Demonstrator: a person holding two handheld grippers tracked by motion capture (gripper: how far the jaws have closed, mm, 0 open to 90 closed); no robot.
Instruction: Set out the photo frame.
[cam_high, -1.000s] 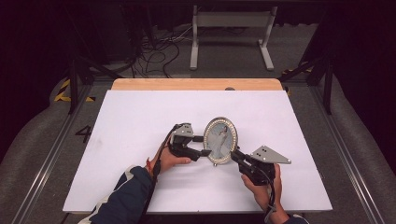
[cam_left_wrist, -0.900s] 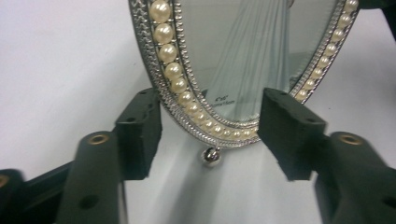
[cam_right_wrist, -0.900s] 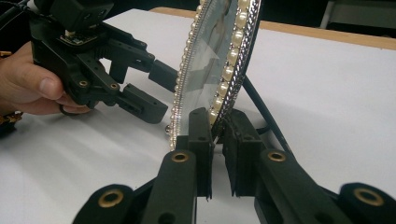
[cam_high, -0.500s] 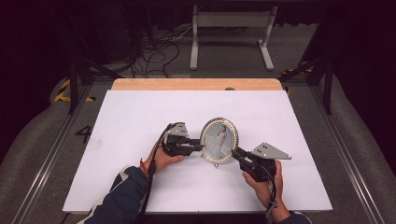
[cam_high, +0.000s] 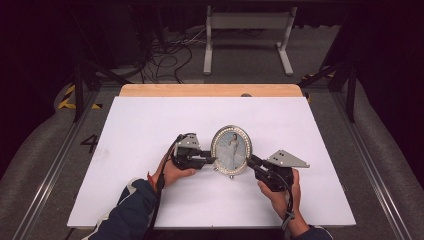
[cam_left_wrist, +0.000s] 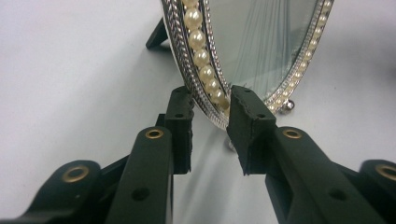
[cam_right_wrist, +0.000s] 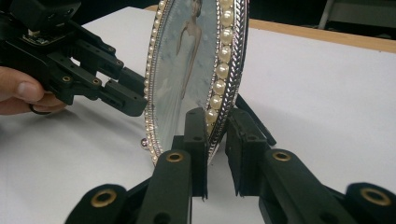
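The left gripper (cam_high: 209, 160) comes in from the left and reaches level across the table to the left rim of the oval picture frame (cam_high: 231, 150). In the left gripper view its two black jaws straddle that rim low down, one on the front face and one behind; the front pad (cam_left_wrist: 247, 119) touches the pearl border, while a narrow gap shows between the rear pad and the back of the rim, so the grip looks loose. These jaws closed sharply and have just been opening a little again, with the rim between them. The right gripper (cam_high: 252, 161) comes in from the near right and meets the frame's lower right edge; in the right gripper view its jaws are pressed on the pearl-studded rim from front and back, clamped on it. The frame stands upright near the middle of the white table (cam_high: 150, 125), a little toward the near side, between the two grippers, its photo of a figure in a white dress facing the person. A dark prop leg (cam_left_wrist: 156, 35) shows behind it. The person's left hand (cam_high: 172, 172) and right hand (cam_high: 282, 192) hold the gripper bodies.
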